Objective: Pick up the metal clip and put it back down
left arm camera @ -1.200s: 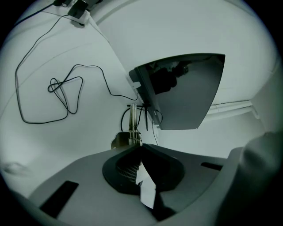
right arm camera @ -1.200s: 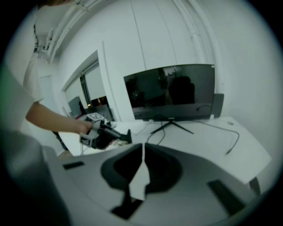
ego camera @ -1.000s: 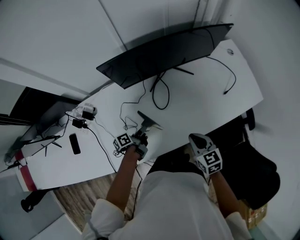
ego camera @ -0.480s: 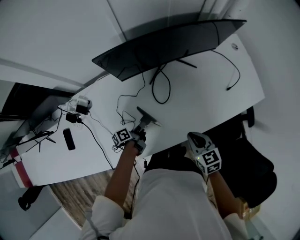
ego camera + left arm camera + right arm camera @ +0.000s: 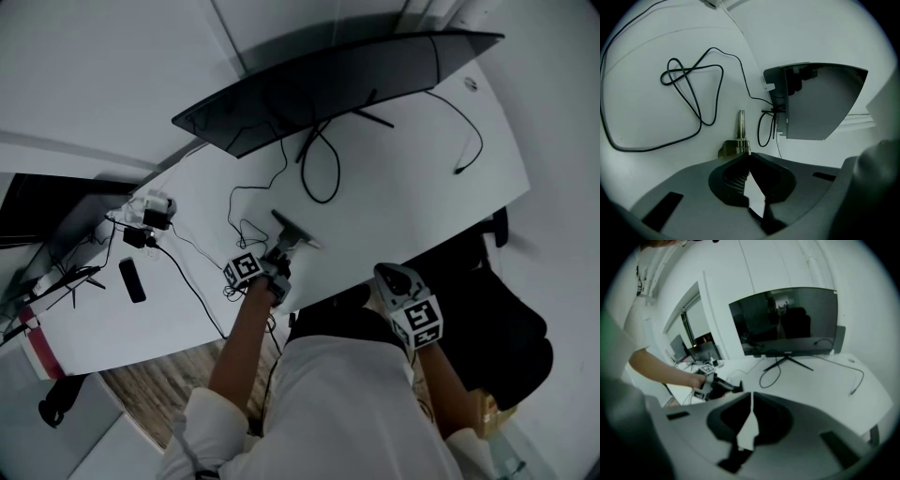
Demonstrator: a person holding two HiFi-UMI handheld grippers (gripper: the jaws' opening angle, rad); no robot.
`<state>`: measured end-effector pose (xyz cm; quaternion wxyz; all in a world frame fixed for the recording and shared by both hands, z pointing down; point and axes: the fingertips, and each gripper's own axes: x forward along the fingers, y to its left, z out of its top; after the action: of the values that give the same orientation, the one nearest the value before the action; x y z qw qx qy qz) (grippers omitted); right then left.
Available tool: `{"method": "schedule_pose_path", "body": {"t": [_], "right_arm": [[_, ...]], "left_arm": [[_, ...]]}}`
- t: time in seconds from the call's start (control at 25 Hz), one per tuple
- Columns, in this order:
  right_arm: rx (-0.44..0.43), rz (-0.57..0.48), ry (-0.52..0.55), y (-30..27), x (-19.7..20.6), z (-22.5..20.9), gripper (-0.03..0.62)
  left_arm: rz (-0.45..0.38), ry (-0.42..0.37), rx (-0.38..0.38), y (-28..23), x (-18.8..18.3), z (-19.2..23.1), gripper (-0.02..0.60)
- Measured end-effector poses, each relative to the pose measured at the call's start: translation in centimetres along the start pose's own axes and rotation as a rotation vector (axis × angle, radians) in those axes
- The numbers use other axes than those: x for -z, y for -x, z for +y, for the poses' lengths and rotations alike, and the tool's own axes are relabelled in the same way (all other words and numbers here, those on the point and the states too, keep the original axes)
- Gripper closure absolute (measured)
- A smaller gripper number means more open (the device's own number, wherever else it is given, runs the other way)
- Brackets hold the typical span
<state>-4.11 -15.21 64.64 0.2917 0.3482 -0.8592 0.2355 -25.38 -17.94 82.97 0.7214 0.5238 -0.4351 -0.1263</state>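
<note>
My left tongs (image 5: 749, 156) are pinched shut on the tail of the metal clip (image 5: 740, 131), which juts forward over the counter (image 5: 642, 93). I judge it stiff, light and slick, so gripping near its spring seems safest. My right tongs (image 5: 751, 401) are closed and empty.

No text, brand or number is legible anywhere; only black-and-white square markers show on the left claw (image 5: 281, 253) and right claw (image 5: 387, 277).
</note>
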Motion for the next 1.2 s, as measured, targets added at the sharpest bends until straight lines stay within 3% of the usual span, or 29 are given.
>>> {"method": "schedule_pose_path", "body": {"t": [0.52, 0.8, 1.2], "right_arm": [[0.021, 0.009, -0.01, -0.2, -0.3, 0.3, 0.56], [0.022, 0.005, -0.01, -0.3, -0.2, 0.8, 0.56], [0.006, -0.03, 0.036, 0.6, -1.2, 1.8, 0.56]], "left_arm": [[0.015, 0.037, 0.011, -0.3, 0.1, 0.4, 0.54], [-0.001, 0.048, 0.03, 0.1, -0.1, 0.0, 0.354], [-0.07, 0.028, 0.034, 3.3, -0.7, -0.6, 0.334]]}}
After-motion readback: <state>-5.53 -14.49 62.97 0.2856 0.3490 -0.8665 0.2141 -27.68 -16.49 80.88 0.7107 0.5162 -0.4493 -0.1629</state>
